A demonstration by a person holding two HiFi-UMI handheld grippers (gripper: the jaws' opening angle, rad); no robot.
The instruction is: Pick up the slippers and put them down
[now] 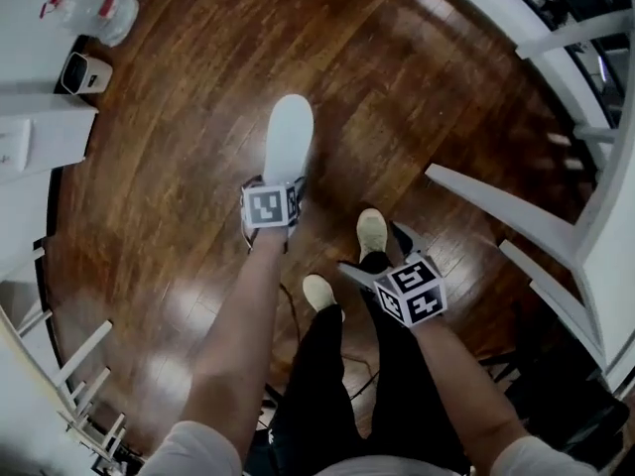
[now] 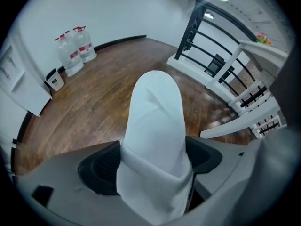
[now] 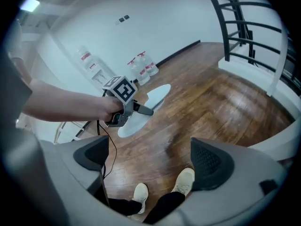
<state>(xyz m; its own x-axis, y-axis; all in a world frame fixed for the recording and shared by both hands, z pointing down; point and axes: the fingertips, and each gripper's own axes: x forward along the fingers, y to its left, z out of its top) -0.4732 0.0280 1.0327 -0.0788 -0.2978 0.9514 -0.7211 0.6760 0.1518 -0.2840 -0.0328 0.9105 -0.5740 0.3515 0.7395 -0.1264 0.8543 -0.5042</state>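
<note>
While the left claw (image 1: 273,216) is clenched on one end of a white slipper (image 1: 289,137), the head view shows the slipper pointing away over the wooden floor (image 1: 179,167). The left forearm (image 1: 238,335) reaches straight down, and the right claw (image 1: 382,256) hangs near the person's shoes (image 1: 372,232).

Left gripper view: both pads press into the slipper's folded fabric, and its length runs out ahead. Whether it touches the boards I cannot tell.

Right gripper view: the jaws stand apart with only floorboards and shoes between them, so this claw is released and empty.

I judge the put-down is in hand. Next, lay the sole flat on the floor, then let go. No second slipper shows.
</note>
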